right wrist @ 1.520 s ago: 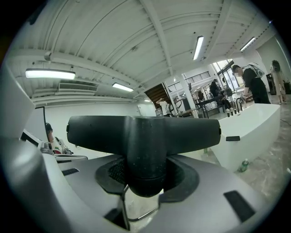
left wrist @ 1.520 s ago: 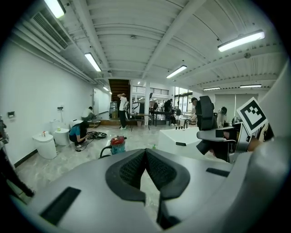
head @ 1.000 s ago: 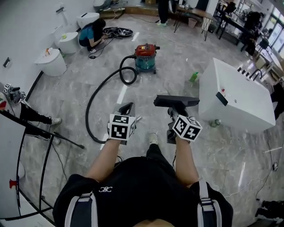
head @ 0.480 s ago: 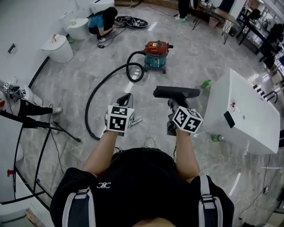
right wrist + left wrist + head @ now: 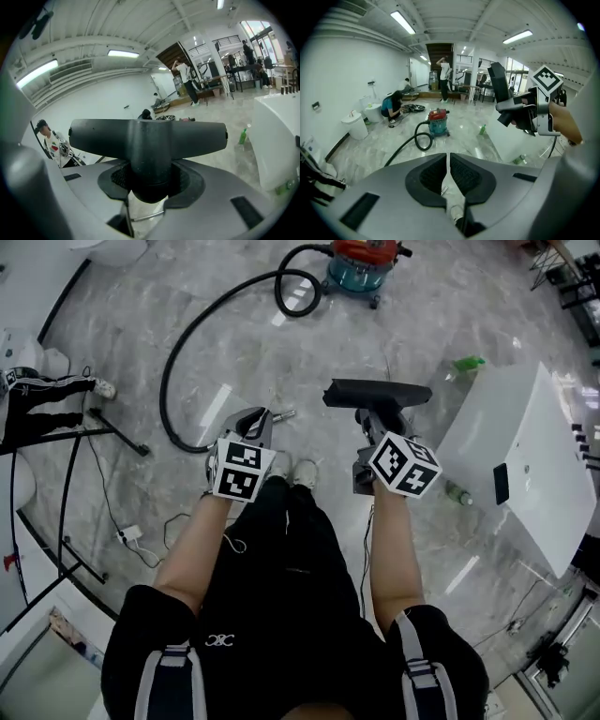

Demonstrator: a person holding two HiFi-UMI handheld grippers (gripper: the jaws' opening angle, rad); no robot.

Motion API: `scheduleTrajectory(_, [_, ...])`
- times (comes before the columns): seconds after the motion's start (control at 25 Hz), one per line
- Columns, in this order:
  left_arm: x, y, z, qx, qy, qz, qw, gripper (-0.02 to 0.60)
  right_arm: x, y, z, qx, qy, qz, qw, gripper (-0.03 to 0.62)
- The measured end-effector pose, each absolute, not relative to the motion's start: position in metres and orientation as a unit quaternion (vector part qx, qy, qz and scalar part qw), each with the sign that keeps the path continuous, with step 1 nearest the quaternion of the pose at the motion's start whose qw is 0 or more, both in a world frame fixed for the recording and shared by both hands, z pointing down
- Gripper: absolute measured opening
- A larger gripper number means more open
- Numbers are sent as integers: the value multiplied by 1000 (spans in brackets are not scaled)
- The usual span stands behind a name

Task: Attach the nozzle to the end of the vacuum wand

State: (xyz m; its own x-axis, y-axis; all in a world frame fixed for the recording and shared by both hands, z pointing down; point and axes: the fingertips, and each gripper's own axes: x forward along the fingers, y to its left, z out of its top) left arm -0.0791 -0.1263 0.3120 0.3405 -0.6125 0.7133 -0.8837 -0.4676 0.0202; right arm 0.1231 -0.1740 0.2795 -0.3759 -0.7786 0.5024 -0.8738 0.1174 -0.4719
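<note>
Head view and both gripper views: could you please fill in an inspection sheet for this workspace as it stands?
Surface: glossy grey marble floor.
Job's things: black nozzle held up; wand's metal end on the floor just beyond the left tool; hose runs to the vacuum cleaner.
Clutter: green bottle and second bottle beside the white cabinet.
Tools: left tool shut, empty; right tool shut on the nozzle's neck.
Cables: thin cable with plug at left, near black stand legs.
Surroundings: person's legs at left; other people farther off.
</note>
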Motion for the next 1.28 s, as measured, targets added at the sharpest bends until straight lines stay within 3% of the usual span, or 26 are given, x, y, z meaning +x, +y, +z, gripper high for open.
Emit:
scheduleTrajectory(0.28, [-102, -129, 552, 774, -431, 391, 249, 11, 86, -187, 494, 526, -717, 446, 103, 163])
scheduleTrajectory(0.4, [-109, -135, 658, 782, -403, 420, 223, 15, 71, -190, 589, 517, -701, 483, 93, 163])
scheduleTrajectory(0.48, [-118, -134, 733, 783, -379, 451, 202, 44, 63, -193, 650, 512, -692, 501, 84, 163])
scheduleTrajectory(0.6, [-130, -121, 847, 772, -335, 497, 212, 136, 51, -188, 734, 500, -690, 515, 93, 163])
scheduleTrajectory(0.76, [-146, -98, 976, 745, -274, 568, 218, 190, 43, -181, 828, 483, -689, 527, 119, 163])
scheduleTrajectory(1.0, [-165, -99, 1099, 716, -239, 626, 196, 190, 44, -192, 916, 469, -696, 526, 141, 163])
scheduleTrajectory(1.28, [-173, -102, 1160, 688, -222, 667, 180, 193, 42, -222, 958, 459, -698, 532, 137, 163])
